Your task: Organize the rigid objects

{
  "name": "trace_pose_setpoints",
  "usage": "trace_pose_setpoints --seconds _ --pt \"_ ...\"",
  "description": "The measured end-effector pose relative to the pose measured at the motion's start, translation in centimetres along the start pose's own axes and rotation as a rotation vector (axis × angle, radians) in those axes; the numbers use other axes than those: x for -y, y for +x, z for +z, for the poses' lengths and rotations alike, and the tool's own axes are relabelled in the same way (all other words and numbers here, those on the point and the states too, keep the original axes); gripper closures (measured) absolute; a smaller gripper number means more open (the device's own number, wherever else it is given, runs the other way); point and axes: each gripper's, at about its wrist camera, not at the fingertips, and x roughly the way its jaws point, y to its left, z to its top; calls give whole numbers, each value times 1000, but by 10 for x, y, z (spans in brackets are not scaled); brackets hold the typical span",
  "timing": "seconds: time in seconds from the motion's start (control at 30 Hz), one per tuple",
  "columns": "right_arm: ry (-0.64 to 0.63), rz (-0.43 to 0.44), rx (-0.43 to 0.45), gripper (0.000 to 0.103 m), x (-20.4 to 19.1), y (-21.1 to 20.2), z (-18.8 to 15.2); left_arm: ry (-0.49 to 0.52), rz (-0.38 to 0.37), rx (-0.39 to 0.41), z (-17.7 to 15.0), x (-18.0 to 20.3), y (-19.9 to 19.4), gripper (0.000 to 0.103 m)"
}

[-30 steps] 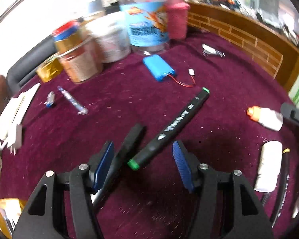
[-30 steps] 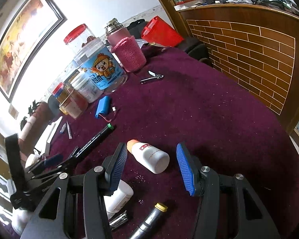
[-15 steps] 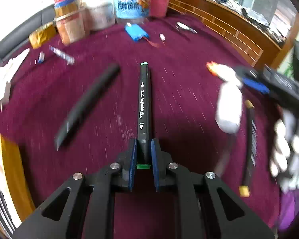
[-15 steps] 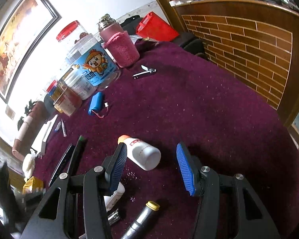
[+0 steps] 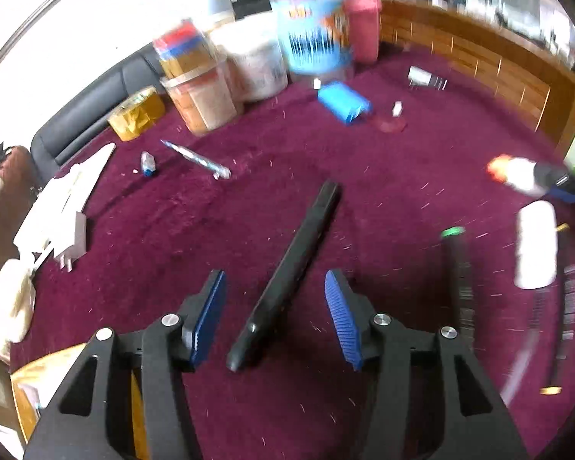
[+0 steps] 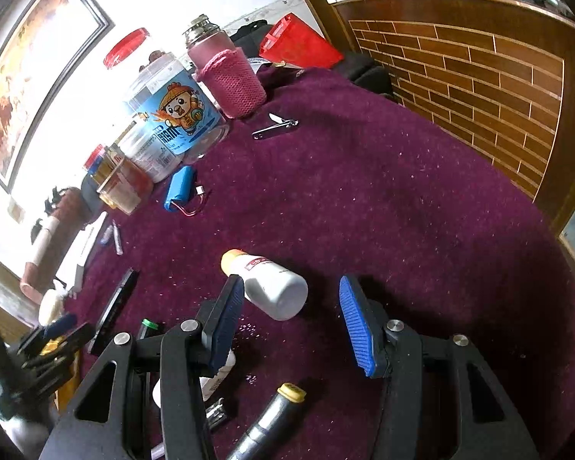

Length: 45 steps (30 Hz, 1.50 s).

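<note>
Item: black pen point(image 5: 287, 280), lying on table point(image 5: 383, 176) between my left gripper point(image 5: 276, 314) fingers, spread wide. Right gripper point(image 6: 291, 318) fingers wide, white bottle point(image 6: 272, 287) beside the left one. Risk: pen lies skewed; closing could pivot it loose.

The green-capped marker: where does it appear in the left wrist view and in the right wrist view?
Left wrist: the marker lies right of the open left gripper, pointing away, blurred.
Right wrist: only its green end shows, lower left, beside the right gripper.
Shared landmark: the blue battery pack near the jars.
</note>
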Motion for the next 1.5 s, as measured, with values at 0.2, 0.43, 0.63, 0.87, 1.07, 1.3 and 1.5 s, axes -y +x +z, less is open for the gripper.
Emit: trace_pose_setpoints --seconds 0.2,0.43,0.63,0.87,1.07,1.3,1.5 --pt "-34 -22 2 56 -5 2 0 -2 10 -59 -2 11 28 89" --pt "-20 -14 -1 56 -4 2 0 -85 -149 -120 -39 19 -10 91" --pt "-42 -27 5 56 -5 1 -2 -152 -113 -101 -55 24 -21 81" --pt "-35 -25 23 56 -2 -1 -3 -306 -270 -26 -72 2 -56 91" --pt "-36 -20 39 56 -3 -3 -3 -463 -400 170 -117 -34 -140 91" --pt "-66 47 90 56 -49 -65 -14 -555 -420 288 -164 -74 -190 91" --pt "-214 143 -159 51 -124 -30 -47 -648 -432 301 -192 -100 -185 91"
